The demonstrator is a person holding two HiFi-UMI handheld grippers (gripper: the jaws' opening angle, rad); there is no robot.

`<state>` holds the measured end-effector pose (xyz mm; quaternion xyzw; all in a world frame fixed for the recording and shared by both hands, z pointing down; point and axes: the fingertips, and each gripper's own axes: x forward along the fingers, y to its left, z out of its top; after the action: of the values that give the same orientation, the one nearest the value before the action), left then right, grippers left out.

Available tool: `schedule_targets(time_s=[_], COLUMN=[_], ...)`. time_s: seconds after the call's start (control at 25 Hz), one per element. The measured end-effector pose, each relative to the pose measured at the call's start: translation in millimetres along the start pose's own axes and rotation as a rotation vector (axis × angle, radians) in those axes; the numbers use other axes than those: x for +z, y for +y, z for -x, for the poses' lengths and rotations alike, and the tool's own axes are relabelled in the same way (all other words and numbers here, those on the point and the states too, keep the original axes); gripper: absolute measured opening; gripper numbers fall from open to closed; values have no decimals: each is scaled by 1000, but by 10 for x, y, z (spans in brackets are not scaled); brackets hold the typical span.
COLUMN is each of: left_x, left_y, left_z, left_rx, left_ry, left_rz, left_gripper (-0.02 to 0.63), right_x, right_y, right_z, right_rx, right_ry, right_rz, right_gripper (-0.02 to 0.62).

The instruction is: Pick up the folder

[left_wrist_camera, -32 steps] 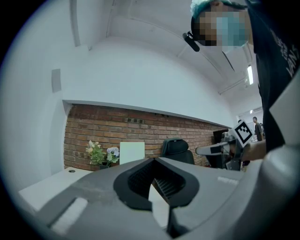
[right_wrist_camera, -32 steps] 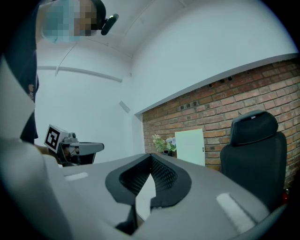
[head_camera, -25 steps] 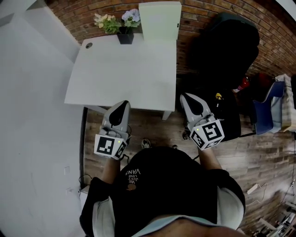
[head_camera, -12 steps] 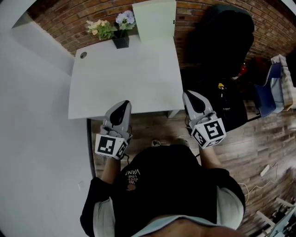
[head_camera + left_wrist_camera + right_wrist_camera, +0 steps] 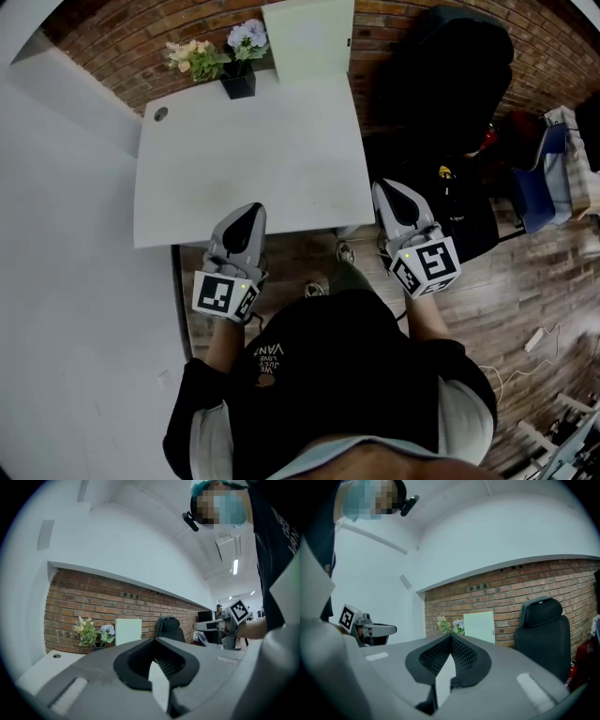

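Your left tool (image 5: 248,211) is closed with nothing in it. It's held level, and from the head view its tip sits right over the desk's (image 5: 244,159) near edge. Your right tool (image 5: 386,190) is the same deal, pinched together and empty, with its tip just off the desk's near right corner, over the wood floor (image 5: 309,253). The two tools point roughly the same way, toward the brick wall (image 5: 141,23), and each one shows up off to the side in the other's gripper view. The folder (image 5: 307,39) is the pale green one way over at the desk's far right corner, standing upright against the wall and well apart from both tools. Neither tool is touching it. Just left of it there's a dark pot (image 5: 237,82) of flowers (image 5: 202,54), also at the far edge. The rest of the desk top is bare white, apart from a small round hole (image 5: 161,113) near the far left corner. To the right of the desk there's a black chair (image 5: 450,66) by the wall.
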<state>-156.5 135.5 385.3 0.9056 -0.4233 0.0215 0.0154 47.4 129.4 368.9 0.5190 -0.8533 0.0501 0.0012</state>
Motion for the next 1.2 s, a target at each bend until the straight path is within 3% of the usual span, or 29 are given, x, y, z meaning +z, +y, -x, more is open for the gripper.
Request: schedule_targets(time_s=[1.2], left_x=[112], left_y=[307], left_z=[-1692], left_rx=[122], left_ry=[-1], left_rz=[8], left_gripper=[0], right_x=[176], right_y=[-1506], right_z=[-1043], right_rx=[112], right_ry=[34], right_rz=[8], right_gripper=[-2])
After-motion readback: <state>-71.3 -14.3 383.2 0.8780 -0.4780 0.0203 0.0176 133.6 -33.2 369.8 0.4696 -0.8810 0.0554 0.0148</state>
